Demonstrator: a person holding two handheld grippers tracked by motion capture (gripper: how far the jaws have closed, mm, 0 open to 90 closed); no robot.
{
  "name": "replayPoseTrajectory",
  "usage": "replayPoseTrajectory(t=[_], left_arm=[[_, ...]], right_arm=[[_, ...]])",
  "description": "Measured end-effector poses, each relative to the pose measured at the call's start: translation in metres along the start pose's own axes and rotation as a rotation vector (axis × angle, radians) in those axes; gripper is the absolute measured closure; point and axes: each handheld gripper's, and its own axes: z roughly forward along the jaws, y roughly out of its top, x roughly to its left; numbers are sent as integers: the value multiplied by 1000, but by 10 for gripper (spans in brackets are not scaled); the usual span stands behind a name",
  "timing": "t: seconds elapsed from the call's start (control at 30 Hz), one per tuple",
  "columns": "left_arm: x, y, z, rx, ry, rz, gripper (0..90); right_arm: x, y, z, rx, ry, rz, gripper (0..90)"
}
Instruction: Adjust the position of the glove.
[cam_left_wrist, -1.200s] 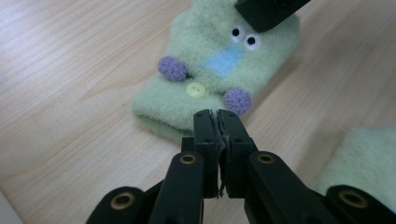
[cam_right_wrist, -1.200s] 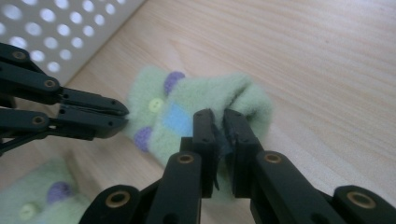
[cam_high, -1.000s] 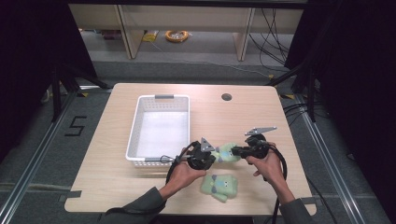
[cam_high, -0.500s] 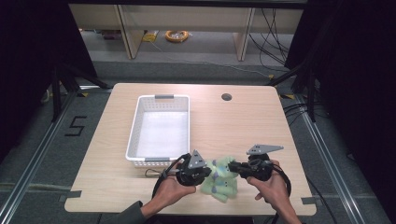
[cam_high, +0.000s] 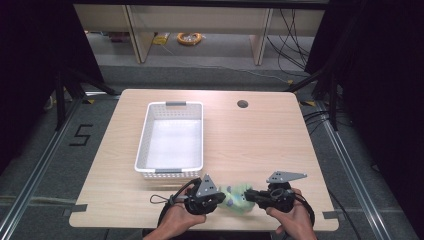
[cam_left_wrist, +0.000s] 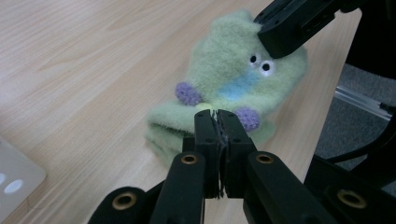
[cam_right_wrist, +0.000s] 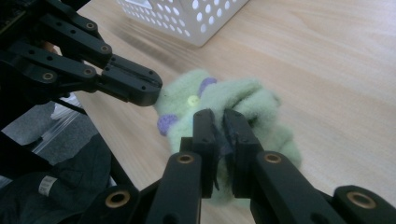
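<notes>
Table (cam_high: 300, 150); grippers (cam_high: 222, 198) pinching sock (cam_high: 237, 196) (both)

Floor marking (cam_high: 81, 135): the numeral "5" is read in black on the grey floor, left of the desk (cam_high: 260, 135).
Other text: none can be read on anything else.

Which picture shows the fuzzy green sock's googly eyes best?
The left gripper view: the green sock faces it, eyes and purple bumps clear. The right gripper view shows its bunched side; the high view, a small blur between the grippers.

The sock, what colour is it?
Light green sock with purple dots and a blue patch; left gripper view.
</notes>
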Motion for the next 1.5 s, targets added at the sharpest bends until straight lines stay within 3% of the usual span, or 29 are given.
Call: replayPoseTrajectory(t=[0.1,0.13,0.17,0.2,0.27,0.3,0.33,0.37,0.4,0.43,0.47,0.5,0.57,0.6,0.67,0.7,0.73,0.77,0.9,1.0,1.07,1.17,1.2,1.27,1.3,1.33,1.4,1.43,1.5], left_arm=[[2,-3,4,8,-1,-19,873],[3,-4,5,18,1,-12,873],[3,-6,6,22,3,-17,872],[2,-7,7,25,0,-27,872],[4,-11,10,37,0,-10,870],[3,-12,11,41,-5,-16,870],[3,-13,12,49,-6,-26,869],[3,-14,12,52,-15,-23,866],[3,-14,13,54,-17,-23,863],[4,-15,13,54,-20,-21,857],[3,-15,13,54,-21,-51,845],[5,-15,13,62,-24,-48,833],[7,-15,12,55,-39,-84,778],[8,-15,9,62,-50,-93,725],[10,-14,5,34,-60,-128,674],[9,-14,3,24,-53,-163,563],[12,-13,1,38,-49,-157,563],[13,-11,1,21,-44,-190,525],[21,-7,2,23,-19,-251,426],[23,-5,5,35,-22,-266,415],[24,-3,7,37,-55,-298,406],[24,1,11,65,-49,-279,395],[22,2,14,52,-47,-313,393],[25,3,18,77,-49,-277,388],[26,3,22,88,-50,-282,388],[27,3,25,104,-41,-279,388],[29,2,31,132,-30,-247,386],[29,2,33,131,-39,-269,385],[30,2,34,134,-39,-263,393]], right_arm=[[-2,-3,2,6,-4,8,842],[-4,-4,2,9,-19,-20,841],[-3,-6,4,22,-3,13,840],[-3,-7,5,29,-5,18,839],[-9,-13,8,50,-35,1,829],[-9,-13,8,50,-35,1,829],[-8,-14,9,60,-19,41,826],[-13,-15,10,53,-17,14,823],[-11,-16,11,55,-16,54,817],[-13,-17,11,59,-8,46,804],[-13,-17,11,58,-6,50,781],[-13,-17,11,57,-6,50,752],[-13,-15,10,52,-25,30,674],[-11,-14,9,46,-17,50,636],[-10,-12,4,55,-31,50,560],[-13,-9,-1,20,-42,26,492],[-13,-9,-1,20,-42,26,492],[-14,-8,-3,16,-52,39,480],[-25,-8,-3,16,-80,79,451],[-26,-8,-2,13,-76,92,445],[-27,-8,1,15,-83,89,436],[-28,-7,5,27,-78,89,436],[-27,-7,6,38,-85,94,435],[-27,-7,9,43,-74,89,428],[-24,-6,9,60,-77,126,429],[-27,-7,12,63,-78,90,432],[-28,-7,15,81,-74,105,437],[-30,-7,17,86,-82,104,440],[-32,-8,19,102,-82,117,440]])
